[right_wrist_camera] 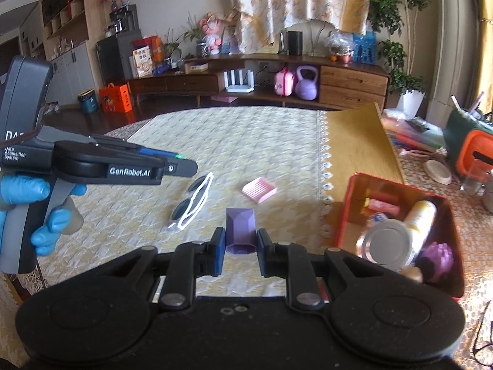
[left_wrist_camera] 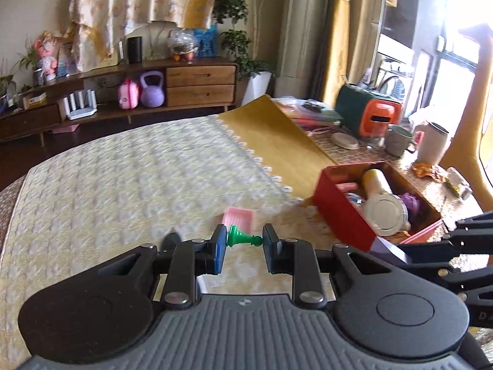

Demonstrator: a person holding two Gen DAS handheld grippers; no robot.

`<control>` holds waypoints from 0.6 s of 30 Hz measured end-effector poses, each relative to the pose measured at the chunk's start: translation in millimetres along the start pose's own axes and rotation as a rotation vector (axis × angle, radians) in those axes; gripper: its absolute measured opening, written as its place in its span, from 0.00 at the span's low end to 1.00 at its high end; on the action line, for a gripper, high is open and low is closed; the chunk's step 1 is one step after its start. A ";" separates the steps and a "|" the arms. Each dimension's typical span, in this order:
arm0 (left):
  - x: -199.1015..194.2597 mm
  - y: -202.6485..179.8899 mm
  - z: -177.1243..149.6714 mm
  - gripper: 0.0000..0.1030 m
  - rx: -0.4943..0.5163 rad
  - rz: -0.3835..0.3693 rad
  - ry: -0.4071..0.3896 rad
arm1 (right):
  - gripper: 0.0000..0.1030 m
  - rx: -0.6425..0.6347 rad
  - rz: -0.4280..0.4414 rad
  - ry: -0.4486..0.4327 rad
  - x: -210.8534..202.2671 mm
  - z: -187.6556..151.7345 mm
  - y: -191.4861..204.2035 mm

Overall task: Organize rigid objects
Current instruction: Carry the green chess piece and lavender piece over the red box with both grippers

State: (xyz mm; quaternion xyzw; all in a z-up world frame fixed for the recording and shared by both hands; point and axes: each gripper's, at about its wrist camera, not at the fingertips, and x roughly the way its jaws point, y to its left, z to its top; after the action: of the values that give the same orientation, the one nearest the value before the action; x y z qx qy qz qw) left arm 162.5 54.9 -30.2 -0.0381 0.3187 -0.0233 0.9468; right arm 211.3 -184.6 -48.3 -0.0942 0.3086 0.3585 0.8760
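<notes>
My left gripper (left_wrist_camera: pixel 243 240) is shut on a green chess pawn (left_wrist_camera: pixel 242 237), held sideways above the quilted table cover; it also shows from the side in the right wrist view (right_wrist_camera: pixel 181 162). My right gripper (right_wrist_camera: pixel 239 246) is shut on a purple faceted box (right_wrist_camera: pixel 240 231); that gripper and the box show at the right edge of the left wrist view (left_wrist_camera: pixel 391 248). A red tin box (left_wrist_camera: pixel 345 212) (right_wrist_camera: pixel 345 215) to the right holds a metal can (right_wrist_camera: pixel 386 245), a yellow bottle, a purple spiky ball and other items. A pink comb (left_wrist_camera: pixel 240 215) (right_wrist_camera: pixel 259 189) and white-framed sunglasses (right_wrist_camera: pixel 192 205) lie on the cover.
A yellow mat (right_wrist_camera: pixel 354 141) lies beyond the tin. Cups, a green-and-orange appliance (left_wrist_camera: pixel 366 114) and clutter stand at the far right of the table. A wooden sideboard (right_wrist_camera: pixel 308 83) is behind the table.
</notes>
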 end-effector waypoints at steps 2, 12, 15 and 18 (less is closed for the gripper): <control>1.3 -11.8 3.7 0.24 0.011 -0.015 0.002 | 0.20 0.009 -0.010 -0.010 -5.5 -1.1 -8.0; 24.0 -74.1 21.7 0.24 0.089 -0.072 0.017 | 0.20 0.045 -0.076 -0.037 -23.6 -10.1 -50.1; 34.5 -91.8 25.3 0.24 0.103 -0.091 0.028 | 0.19 0.066 -0.096 -0.038 -25.6 -15.3 -66.1; 45.3 -107.0 29.6 0.24 0.120 -0.105 0.037 | 0.20 0.089 -0.110 -0.037 -26.1 -19.3 -81.6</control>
State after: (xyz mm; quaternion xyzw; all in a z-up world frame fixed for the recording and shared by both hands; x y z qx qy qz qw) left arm 214.3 -53.0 -24.7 0.0028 0.3317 -0.0925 0.9388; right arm 243.8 -266.1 -52.3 -0.0652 0.3023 0.2972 0.9033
